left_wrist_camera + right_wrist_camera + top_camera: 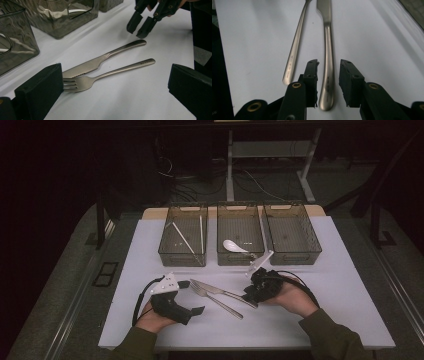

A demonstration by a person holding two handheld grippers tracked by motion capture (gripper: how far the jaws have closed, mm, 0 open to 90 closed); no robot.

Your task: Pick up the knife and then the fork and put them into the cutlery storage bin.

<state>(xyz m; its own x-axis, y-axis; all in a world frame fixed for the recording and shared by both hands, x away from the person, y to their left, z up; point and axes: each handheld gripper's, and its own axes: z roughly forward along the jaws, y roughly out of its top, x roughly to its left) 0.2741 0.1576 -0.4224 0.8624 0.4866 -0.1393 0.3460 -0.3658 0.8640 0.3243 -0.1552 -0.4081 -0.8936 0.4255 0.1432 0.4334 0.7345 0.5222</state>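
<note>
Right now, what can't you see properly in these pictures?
- Fork: in the left gripper view its tine tips are hidden behind the left gripper's near jaw.
- Knife: in the right gripper view the top edge cuts off the blade, and whether the right gripper's pads touch the handle is unclear.
- Spoon: in the high view the middle bin's dark wall blurs its handle.
- Thin sticks in the left bin: too small to identify.

This looks like a lab or test room: a white-topped bench [320,310] stands on grey floor in a dark space, with loose black cables [200,182] (tangled under a white-legged desk frame [230,165]) behind three smoky clear plastic bins [240,257].
</note>
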